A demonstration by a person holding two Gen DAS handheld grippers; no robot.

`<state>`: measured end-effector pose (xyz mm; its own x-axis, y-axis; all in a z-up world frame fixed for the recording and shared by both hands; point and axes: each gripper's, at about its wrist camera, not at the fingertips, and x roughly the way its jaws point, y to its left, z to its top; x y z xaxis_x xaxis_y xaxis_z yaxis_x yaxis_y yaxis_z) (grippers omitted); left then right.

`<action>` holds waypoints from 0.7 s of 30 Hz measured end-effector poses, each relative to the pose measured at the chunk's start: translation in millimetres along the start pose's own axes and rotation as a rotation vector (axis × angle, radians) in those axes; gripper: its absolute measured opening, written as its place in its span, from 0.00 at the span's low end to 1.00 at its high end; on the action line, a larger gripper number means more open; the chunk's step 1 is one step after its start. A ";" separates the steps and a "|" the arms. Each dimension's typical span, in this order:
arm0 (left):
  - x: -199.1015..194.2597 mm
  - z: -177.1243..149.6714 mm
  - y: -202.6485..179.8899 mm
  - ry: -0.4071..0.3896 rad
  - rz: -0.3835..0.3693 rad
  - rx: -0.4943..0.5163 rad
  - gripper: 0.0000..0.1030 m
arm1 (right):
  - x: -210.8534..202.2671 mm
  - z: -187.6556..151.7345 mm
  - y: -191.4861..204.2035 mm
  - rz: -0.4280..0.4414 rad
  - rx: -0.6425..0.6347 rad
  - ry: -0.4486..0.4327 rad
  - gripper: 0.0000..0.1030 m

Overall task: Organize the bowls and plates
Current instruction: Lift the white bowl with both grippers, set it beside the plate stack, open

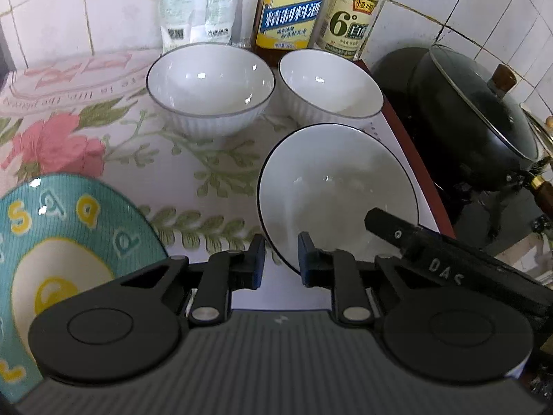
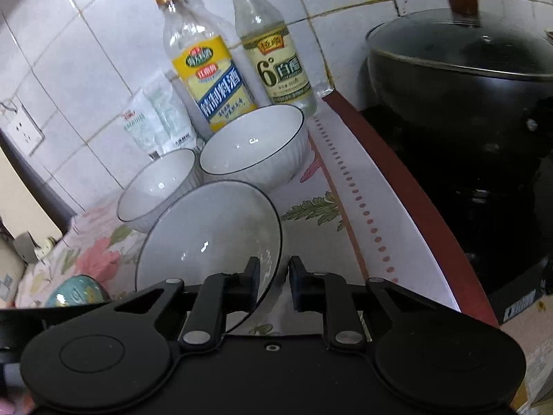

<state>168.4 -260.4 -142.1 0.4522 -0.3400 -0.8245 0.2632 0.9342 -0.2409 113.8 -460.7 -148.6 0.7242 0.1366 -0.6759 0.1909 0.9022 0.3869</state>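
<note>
A home kitchen — white wall tiles [image 2: 103,52] with grimy grout run behind a counter spread with a flowered cloth [image 1: 103,145]. Bottles of cooking wine [image 1: 290,7] and white vinegar [image 1: 352,17] stand against the wall beside packets of seasoning [image 1: 197,7]. To the right a black lidded wok [image 2: 463,65] sits on a stove — and a wall socket [image 2: 22,131] shows at the left.

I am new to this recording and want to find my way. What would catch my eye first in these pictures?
The nearest white bowl stands out: tilted on the floral tablecloth, its rim pinched by both the left claw and the right claw. Behind it sit two more white bowls, then two bottles by the tiled wall. A black lidded wok is at the right.
</note>
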 end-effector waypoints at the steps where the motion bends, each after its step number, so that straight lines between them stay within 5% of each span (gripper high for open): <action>1: -2.8 -2.3 0.2 0.001 -0.004 -0.005 0.18 | -3.8 -1.0 -0.1 0.000 0.004 -0.003 0.21; 21: -60.0 -33.7 -15.8 -0.020 -0.017 0.081 0.18 | -60.2 -25.9 0.2 0.018 0.013 0.030 0.22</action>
<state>108.4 -251.1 -106.0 0.4636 -0.3586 -0.8102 0.3386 0.9167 -0.2120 53.0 -458.1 -124.1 0.7075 0.1655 -0.6871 0.1867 0.8939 0.4076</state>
